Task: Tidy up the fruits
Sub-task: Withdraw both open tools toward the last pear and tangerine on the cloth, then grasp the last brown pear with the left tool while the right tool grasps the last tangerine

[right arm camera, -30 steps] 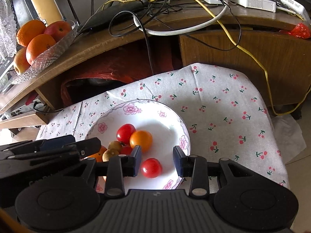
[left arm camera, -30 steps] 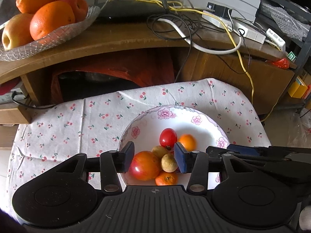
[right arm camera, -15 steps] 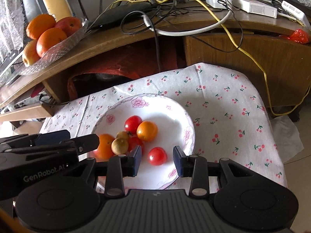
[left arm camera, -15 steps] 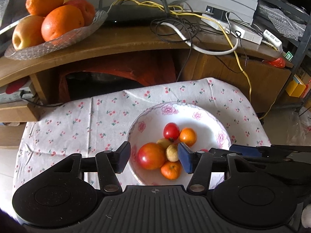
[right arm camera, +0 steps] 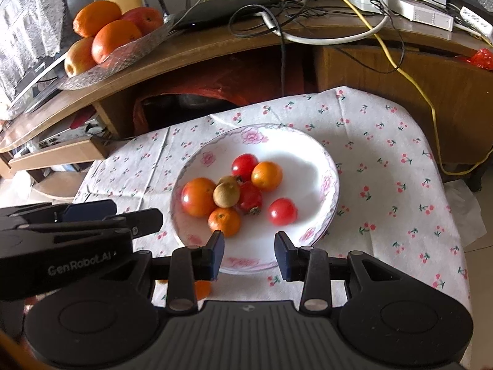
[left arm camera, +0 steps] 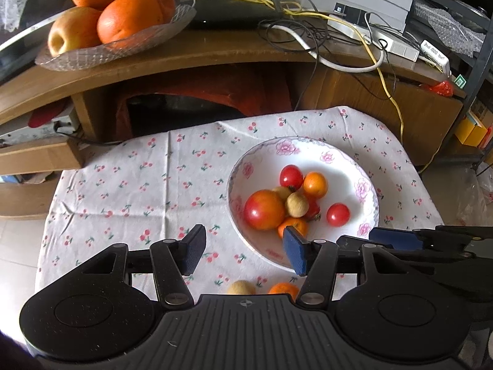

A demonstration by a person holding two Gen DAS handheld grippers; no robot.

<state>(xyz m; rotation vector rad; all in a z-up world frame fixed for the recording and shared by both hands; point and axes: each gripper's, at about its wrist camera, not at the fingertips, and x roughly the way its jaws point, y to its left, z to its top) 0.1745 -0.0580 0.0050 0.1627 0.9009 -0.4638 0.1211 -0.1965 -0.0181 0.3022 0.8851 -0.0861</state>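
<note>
A white flowered plate (left arm camera: 363,185) (right arm camera: 326,166) on the cherry-print cloth holds several small fruits: a large red-orange one (left arm camera: 264,209) (right arm camera: 197,196), red tomatoes (left arm camera: 338,214) (right arm camera: 282,211), small oranges and tan round fruits. On the cloth near the plate's front rim lie a tan fruit (left arm camera: 241,287) and a small orange (left arm camera: 284,289) (right arm camera: 203,288). My left gripper (left arm camera: 243,251) hangs open above the plate's front-left rim, empty. My right gripper (right arm camera: 249,251) is open over the plate's near rim, empty. Each gripper shows at the side of the other's view.
A glass dish (left arm camera: 92,52) (right arm camera: 101,64) with oranges and apples stands on the wooden shelf behind, at the left. Tangled cables, a router (left arm camera: 234,15) and power strips cover the shelf's right part. The cloth (left arm camera: 138,185) lies bare left of the plate.
Both grippers have drawn back and risen from the plate, so the fruits look farther away. Two loose fruits on the cloth have come into view below the left gripper.
</note>
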